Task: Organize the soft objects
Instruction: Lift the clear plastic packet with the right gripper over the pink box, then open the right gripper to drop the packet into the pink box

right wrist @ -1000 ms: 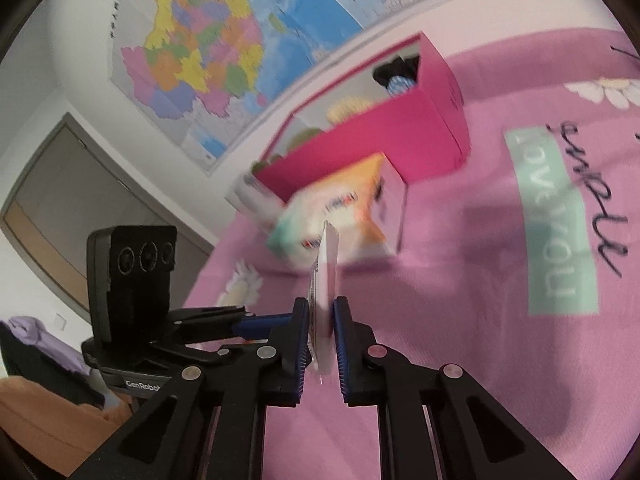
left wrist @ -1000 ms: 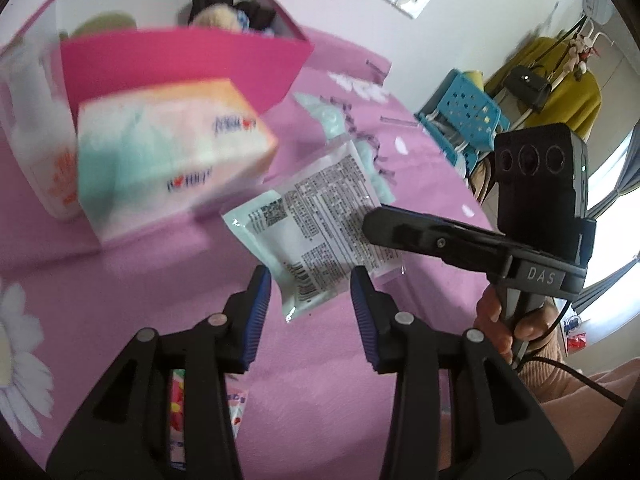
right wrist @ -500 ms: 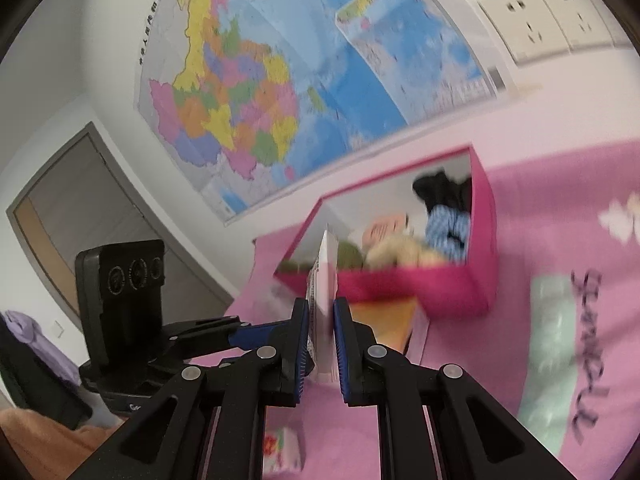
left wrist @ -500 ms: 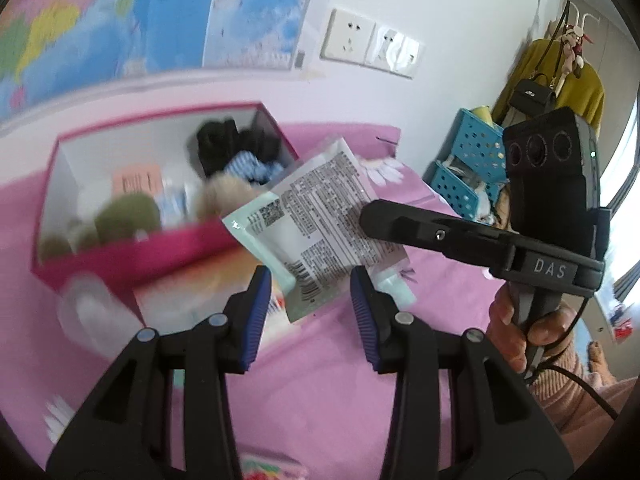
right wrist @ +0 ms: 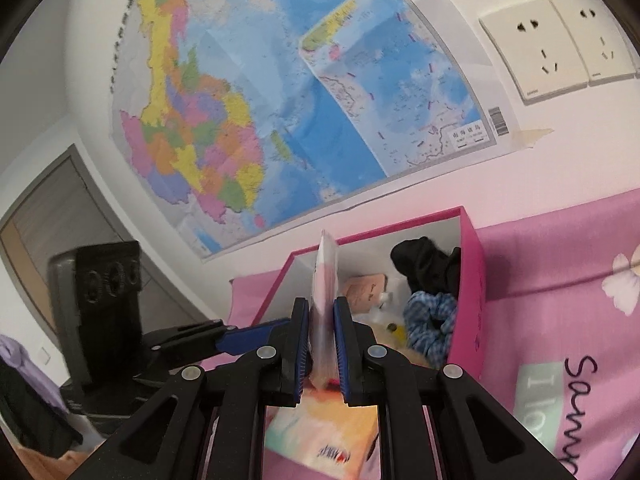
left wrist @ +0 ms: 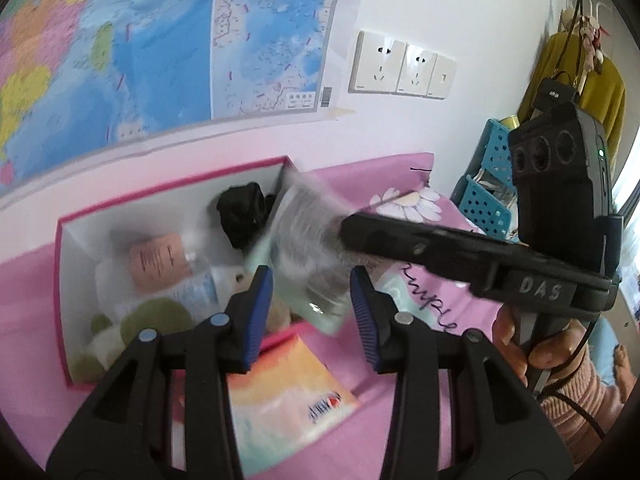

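R gripper [right wrist: 322, 354] clenched on flat packet [right wrist: 325, 304], held edge-up over pink box [right wrist: 472, 280] for drop-in. L gripper [left wrist: 312, 304] released, empty, clear of path.

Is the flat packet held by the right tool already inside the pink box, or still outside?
Still outside. The right tool grips the packet on edge, lifted in front of the pink box, not resting among its contents.

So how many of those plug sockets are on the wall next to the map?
3 plates in a row right of the map: left one, middle one, right one, which looks more like a switch.
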{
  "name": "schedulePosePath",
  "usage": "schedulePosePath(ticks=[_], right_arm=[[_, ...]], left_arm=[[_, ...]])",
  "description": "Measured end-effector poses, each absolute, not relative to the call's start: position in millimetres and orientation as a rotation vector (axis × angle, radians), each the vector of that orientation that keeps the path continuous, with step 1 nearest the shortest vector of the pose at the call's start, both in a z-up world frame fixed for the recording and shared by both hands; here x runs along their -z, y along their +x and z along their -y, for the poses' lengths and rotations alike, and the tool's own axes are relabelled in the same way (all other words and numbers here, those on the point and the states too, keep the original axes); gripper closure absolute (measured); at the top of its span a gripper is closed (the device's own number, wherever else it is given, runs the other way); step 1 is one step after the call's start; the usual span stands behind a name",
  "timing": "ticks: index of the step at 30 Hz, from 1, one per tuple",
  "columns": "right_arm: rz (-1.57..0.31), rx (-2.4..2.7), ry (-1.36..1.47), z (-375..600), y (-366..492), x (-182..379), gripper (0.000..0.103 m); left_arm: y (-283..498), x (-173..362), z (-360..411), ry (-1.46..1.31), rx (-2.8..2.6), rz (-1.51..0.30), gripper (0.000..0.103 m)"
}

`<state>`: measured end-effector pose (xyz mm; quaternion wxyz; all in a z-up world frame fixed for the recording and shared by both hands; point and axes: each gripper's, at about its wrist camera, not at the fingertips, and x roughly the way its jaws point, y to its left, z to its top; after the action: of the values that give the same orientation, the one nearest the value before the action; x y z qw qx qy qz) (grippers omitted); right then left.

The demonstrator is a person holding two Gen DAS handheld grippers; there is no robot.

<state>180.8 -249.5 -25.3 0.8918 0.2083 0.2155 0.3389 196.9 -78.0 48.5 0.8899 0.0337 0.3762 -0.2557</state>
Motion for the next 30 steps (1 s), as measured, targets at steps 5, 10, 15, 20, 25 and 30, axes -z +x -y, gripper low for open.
schedulePosePath(ticks=[5,10,15,20,25,30], right_arm=[[-0.457,-0.687,0.447,249,202,29,0.091],[-0.466,-0.663,0.447,250,220,30,0.091],[-0.493,-0.656,0.412,246,239,30,0.091],[-0.522,-0.545,0.373,246,250,39,0.063],[-0.508,-0.496,0.337,251,242,41,0.06],[-0.509,-0.449,0.234,244,235,43,0.06]], left_arm=[[212,-41,88,0.105,0.514,-0.799,0.06],[229,-30,89,0.086,0.491,-0.829,0.06],[239,-21,89,0.087,0.465,-0.843,0.06],[242,-13,87,0.085,0.452,-0.855,0.06],[239,-8,83,0.066,0.453,-0.853,0.06],[225,-11,79,0.068,0.444,-0.819,0.06]])
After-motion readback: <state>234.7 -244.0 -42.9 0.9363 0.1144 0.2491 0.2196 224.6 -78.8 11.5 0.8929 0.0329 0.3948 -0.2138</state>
